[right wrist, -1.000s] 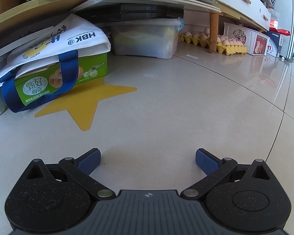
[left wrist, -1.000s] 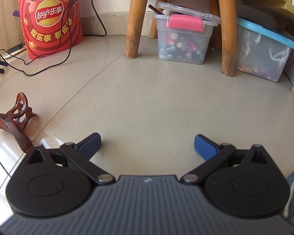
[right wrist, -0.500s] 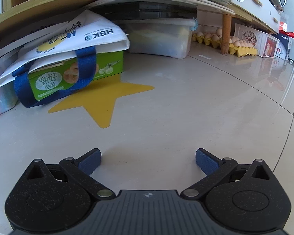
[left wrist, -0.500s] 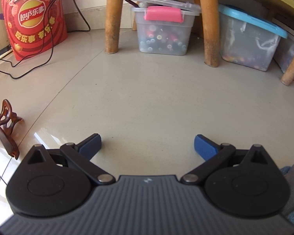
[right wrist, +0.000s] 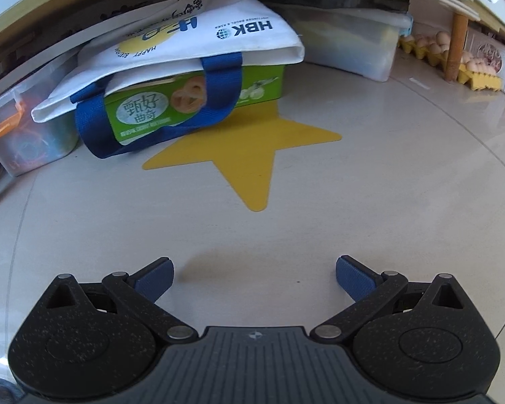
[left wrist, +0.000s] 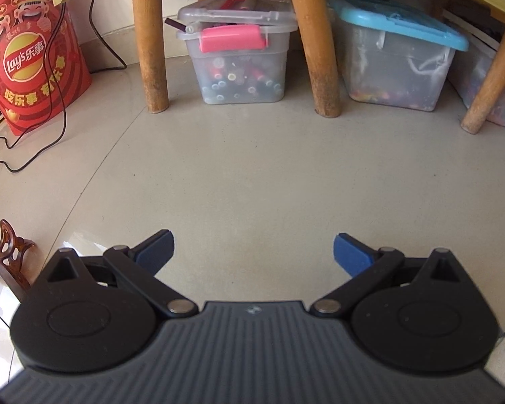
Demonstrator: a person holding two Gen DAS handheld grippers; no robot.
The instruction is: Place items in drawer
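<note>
My left gripper [left wrist: 252, 252] is open and empty, low over the pale tiled floor. A brown hair claw clip [left wrist: 6, 262] lies on the floor just left of its left finger. My right gripper [right wrist: 254, 276] is open and empty, also low over the floor, facing a yellow star sticker [right wrist: 249, 155]. No drawer shows in either view.
In the left wrist view: wooden table legs [left wrist: 151, 50], a clear bin with a pink latch [left wrist: 235, 57], a blue-lidded bin [left wrist: 397, 57], a red Lay's bag [left wrist: 27, 57] with black cables. In the right wrist view: a white HBK tote [right wrist: 185, 43] over a green box [right wrist: 192, 104], clear bins, egg trays [right wrist: 454, 57].
The left gripper has moved closer to the bins and turned left, so the clip slid to the frame's lower left. The right gripper has turned left toward the tote and star. Both stayed open.
</note>
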